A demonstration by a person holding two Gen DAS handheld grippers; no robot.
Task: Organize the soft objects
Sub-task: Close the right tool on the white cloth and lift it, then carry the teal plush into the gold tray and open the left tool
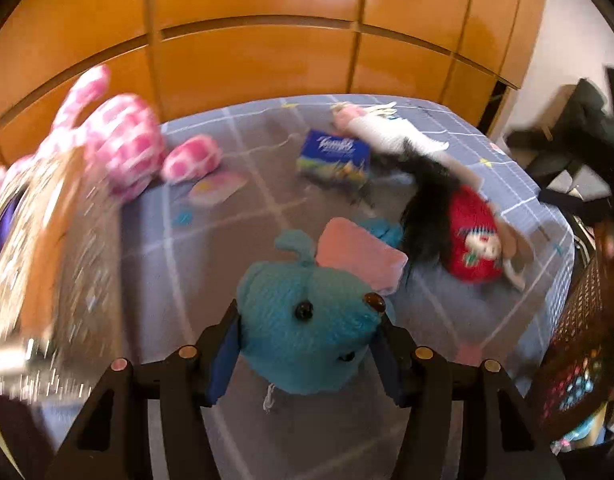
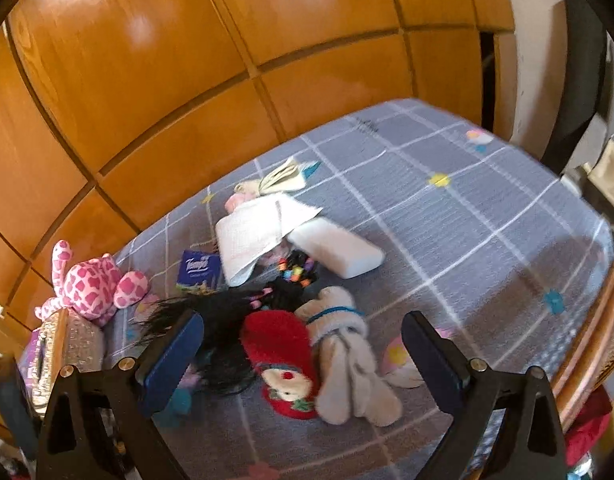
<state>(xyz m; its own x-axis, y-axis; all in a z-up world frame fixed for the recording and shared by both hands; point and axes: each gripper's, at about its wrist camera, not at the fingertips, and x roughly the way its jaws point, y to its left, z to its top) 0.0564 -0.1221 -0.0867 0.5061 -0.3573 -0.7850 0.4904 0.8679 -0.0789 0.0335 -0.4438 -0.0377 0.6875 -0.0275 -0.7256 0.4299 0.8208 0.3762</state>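
My left gripper (image 1: 309,344) is shut on a teal knitted plush toy (image 1: 303,320) with a pink ear, held above the grey checked bed cover (image 1: 195,264). My right gripper (image 2: 303,340) is open and empty, hovering over a red fuzzy sock (image 2: 281,356) and a beige plush bunny (image 2: 347,368). The red sock also shows in the left wrist view (image 1: 473,236). A black wig (image 2: 223,320) lies left of the sock. A pink spotted plush (image 2: 93,284) sits at the far left; it also shows in the left wrist view (image 1: 119,148).
A blue tissue pack (image 2: 197,270), white cloth (image 2: 255,232) and white foam block (image 2: 335,248) lie behind the pile. A glittery box (image 1: 47,248) stands at the left. A woven basket (image 1: 579,344) is at the right. Wooden wardrobe doors (image 2: 187,80) rise behind the bed.
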